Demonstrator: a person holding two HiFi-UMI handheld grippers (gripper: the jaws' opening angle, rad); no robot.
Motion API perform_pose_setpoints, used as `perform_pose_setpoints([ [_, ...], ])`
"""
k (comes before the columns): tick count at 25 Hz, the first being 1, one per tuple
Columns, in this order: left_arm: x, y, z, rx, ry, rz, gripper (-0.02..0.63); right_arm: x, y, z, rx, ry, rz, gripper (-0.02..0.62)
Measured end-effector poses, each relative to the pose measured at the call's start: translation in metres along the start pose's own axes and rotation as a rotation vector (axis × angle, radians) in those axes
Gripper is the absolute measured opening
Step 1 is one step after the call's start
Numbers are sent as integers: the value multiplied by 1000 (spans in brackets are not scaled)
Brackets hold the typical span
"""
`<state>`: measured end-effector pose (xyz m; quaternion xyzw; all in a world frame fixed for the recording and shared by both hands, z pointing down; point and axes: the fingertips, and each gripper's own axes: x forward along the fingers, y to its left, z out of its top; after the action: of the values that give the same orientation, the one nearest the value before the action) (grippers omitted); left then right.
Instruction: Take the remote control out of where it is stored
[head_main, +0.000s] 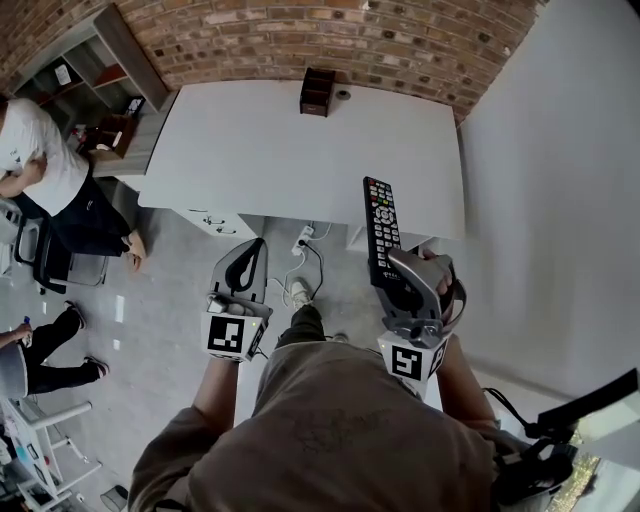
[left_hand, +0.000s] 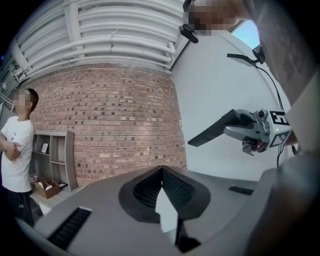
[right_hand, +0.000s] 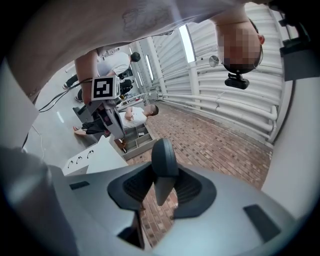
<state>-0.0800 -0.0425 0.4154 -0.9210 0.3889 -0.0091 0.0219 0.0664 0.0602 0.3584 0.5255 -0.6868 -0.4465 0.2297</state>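
A long black remote control with coloured buttons sticks forward out of my right gripper, which is shut on its near end, over the floor just in front of the white table. In the right gripper view the remote shows end-on, clamped between the jaws. My left gripper hovers level beside it on the left, shut and with nothing in it; its tips touch. From the left gripper view, the right gripper and the remote appear at the right.
A small dark brown holder and a grey round thing stand at the table's far edge by the brick wall. White drawers and cables lie under the table. A person in a white shirt stands left by shelves.
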Motion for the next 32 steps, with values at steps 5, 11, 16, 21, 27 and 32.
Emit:
perform_pose_setpoints([
  [5,-9,-14,1,11,-16,-12,11,-15,1,5,-1,-6,-9,124],
  [11,-35,-37,14,19,-15,21,11,-43,-5,16,5,-37,-21,124],
  [16,-74,-62,16,31,6,63,11,-83,-2,23,19,-53,-15,124],
  [21,-96,-79,10,65,48,88,11,-109,-12,29,26,-59,6,124],
  [27,-104,-90,17,52,50,115,11,-130,-17,30,58,-52,-4,124],
  [32,-97,-103,22,76,69,91,11,-137,-24,26,62,-41,-3,124],
])
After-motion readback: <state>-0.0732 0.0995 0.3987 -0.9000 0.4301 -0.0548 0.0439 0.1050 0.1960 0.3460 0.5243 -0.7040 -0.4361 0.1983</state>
